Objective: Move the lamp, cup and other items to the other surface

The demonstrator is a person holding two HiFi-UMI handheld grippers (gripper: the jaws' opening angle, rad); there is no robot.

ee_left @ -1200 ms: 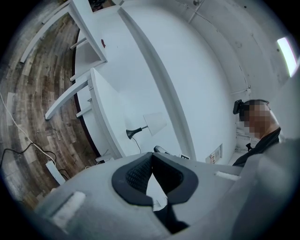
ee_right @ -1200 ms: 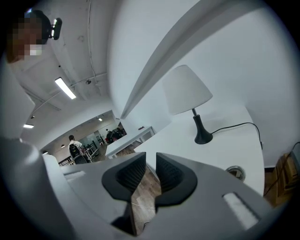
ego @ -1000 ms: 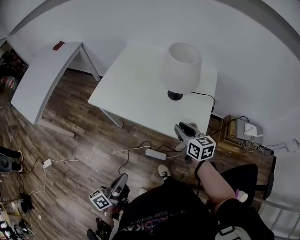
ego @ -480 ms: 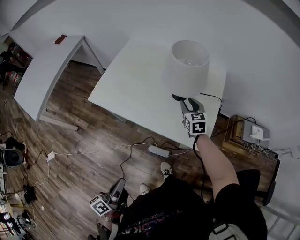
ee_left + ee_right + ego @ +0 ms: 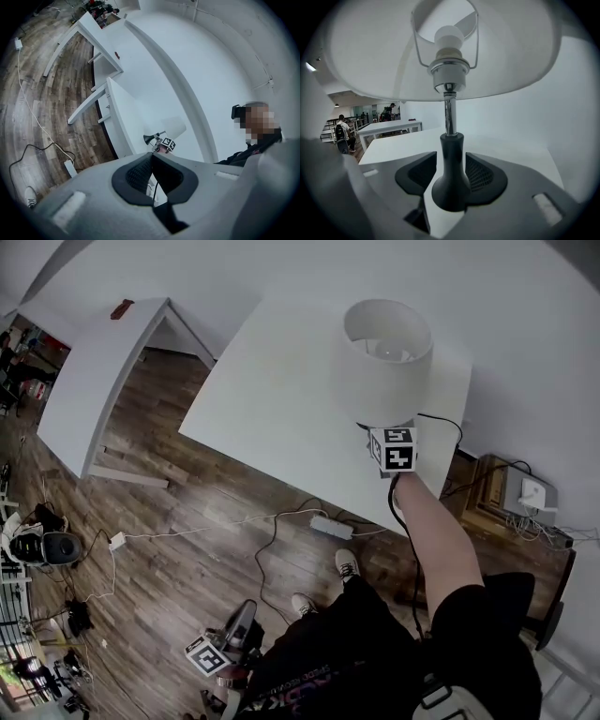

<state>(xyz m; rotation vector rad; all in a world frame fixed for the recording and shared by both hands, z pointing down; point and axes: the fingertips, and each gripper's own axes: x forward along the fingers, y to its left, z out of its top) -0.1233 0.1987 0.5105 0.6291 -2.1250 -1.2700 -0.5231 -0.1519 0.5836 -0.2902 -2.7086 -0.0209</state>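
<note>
While its jaws have just been spreading, the right gripper (image 5: pixel 450 168) straddles the lamp's (image 5: pixel 449 187) dark stem without pressing, likely lining up a grasp, at the white table's (image 5: pixel 272 399) right side. The left gripper (image 5: pixel 151 161) hangs low, jaws together and empty.

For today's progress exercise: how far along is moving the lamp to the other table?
Done: nothing visible; the lamp stands on the near table. In hand: the right gripper, fingers just opening, straddles its base ungripped. Remaining: carrying it to the far table; no cup in view.
</note>
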